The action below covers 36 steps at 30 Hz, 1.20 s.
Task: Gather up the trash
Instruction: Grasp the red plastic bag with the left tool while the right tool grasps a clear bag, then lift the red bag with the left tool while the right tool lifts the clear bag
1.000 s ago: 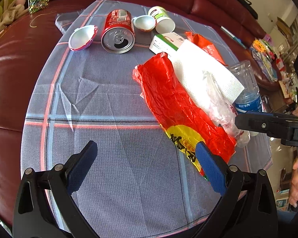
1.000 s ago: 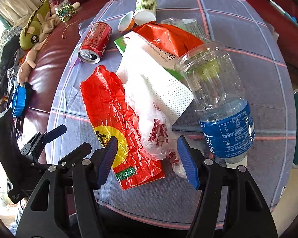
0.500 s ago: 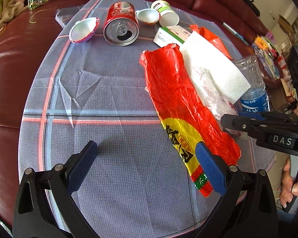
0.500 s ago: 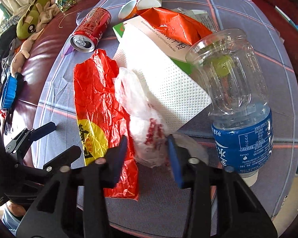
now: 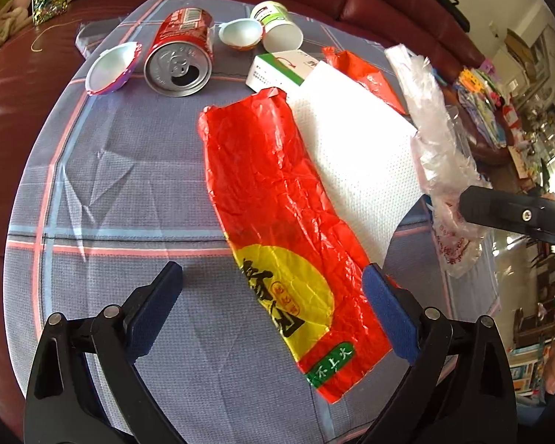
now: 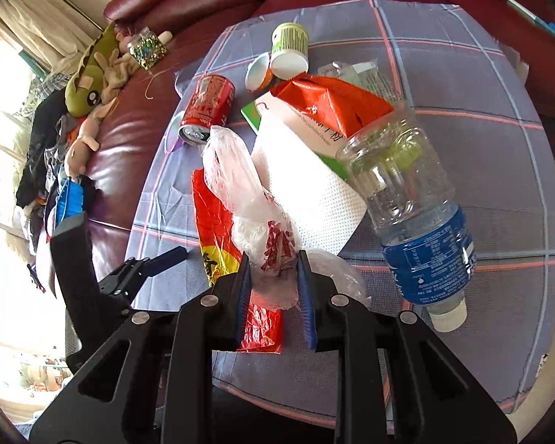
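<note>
My right gripper (image 6: 273,277) is shut on a crumpled clear plastic bag (image 6: 240,192) with red print and holds it raised above the cloth; the same clear plastic bag (image 5: 436,148) hangs at the right of the left wrist view. A red and yellow wrapper (image 5: 277,214) lies flat between the blue pads of my left gripper (image 5: 273,303), which stands open just above the cloth. A white paper towel (image 5: 355,155), a red soda can (image 5: 179,63), a clear water bottle (image 6: 410,199) and a green-white box (image 5: 281,70) lie around it.
A plaid grey-blue cloth (image 5: 122,155) covers a dark red leather seat (image 5: 3,118). A white-green cup (image 6: 290,50) and two small shell-like lids (image 5: 109,70) lie at the far side. Soft toys (image 6: 88,85) and a jar of beads (image 6: 146,48) sit off the cloth to the left.
My right gripper went from open to shut on the clear plastic bag and lifted it off the paper towel. The left gripper stayed open over the red wrapper.
</note>
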{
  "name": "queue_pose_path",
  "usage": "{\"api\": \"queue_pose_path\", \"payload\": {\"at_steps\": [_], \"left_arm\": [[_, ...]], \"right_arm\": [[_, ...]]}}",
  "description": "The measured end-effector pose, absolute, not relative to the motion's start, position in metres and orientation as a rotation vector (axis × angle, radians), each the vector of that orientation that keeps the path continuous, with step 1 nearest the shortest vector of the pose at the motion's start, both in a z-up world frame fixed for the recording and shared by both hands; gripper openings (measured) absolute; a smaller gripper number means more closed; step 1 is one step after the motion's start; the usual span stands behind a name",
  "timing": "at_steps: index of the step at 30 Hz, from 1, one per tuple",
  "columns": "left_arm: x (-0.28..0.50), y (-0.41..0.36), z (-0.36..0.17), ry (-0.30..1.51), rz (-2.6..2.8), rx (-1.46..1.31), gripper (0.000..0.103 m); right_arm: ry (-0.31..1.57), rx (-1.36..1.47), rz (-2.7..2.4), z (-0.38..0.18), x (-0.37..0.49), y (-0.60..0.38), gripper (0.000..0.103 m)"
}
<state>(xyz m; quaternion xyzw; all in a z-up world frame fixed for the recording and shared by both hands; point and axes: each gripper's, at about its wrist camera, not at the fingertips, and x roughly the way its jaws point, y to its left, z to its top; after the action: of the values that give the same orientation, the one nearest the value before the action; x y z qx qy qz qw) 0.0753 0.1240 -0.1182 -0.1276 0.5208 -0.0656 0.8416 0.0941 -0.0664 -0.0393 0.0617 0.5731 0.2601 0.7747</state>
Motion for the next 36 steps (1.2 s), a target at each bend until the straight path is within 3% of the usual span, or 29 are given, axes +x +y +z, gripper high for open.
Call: {"api": "queue_pose_path", "payload": {"at_steps": [5, 9, 11, 13, 16, 36], "left_arm": [[0.081, 0.102, -0.118, 1.089, -0.115, -0.166, 0.072], [0.083, 0.088, -0.118, 1.078, -0.084, -0.083, 0.034], [0.084, 0.082, -0.118, 1.075, -0.083, -0.059, 0.026], [0.085, 0.077, -0.119, 1.074, -0.084, -0.042, 0.007], [0.084, 0.075, -0.116, 1.065, -0.08, -0.052, 0.003], [0.071, 0.083, -0.096, 1.112, -0.16, -0.143, 0.003]], "right_arm": [[1.208, 0.171, 0.555, -0.027, 0.094, -0.084, 0.023], [1.192, 0.209, 0.537, -0.024, 0.097, -0.102, 0.023], [1.187, 0.225, 0.532, -0.022, 0.099, -0.109, 0.023], [1.18, 0.235, 0.528, -0.021, 0.1, -0.116, 0.023], [1.176, 0.256, 0.53, -0.02, 0.1, -0.123, 0.023], [1.083, 0.349, 0.478, -0.003, 0.103, -0.185, 0.023]]}}
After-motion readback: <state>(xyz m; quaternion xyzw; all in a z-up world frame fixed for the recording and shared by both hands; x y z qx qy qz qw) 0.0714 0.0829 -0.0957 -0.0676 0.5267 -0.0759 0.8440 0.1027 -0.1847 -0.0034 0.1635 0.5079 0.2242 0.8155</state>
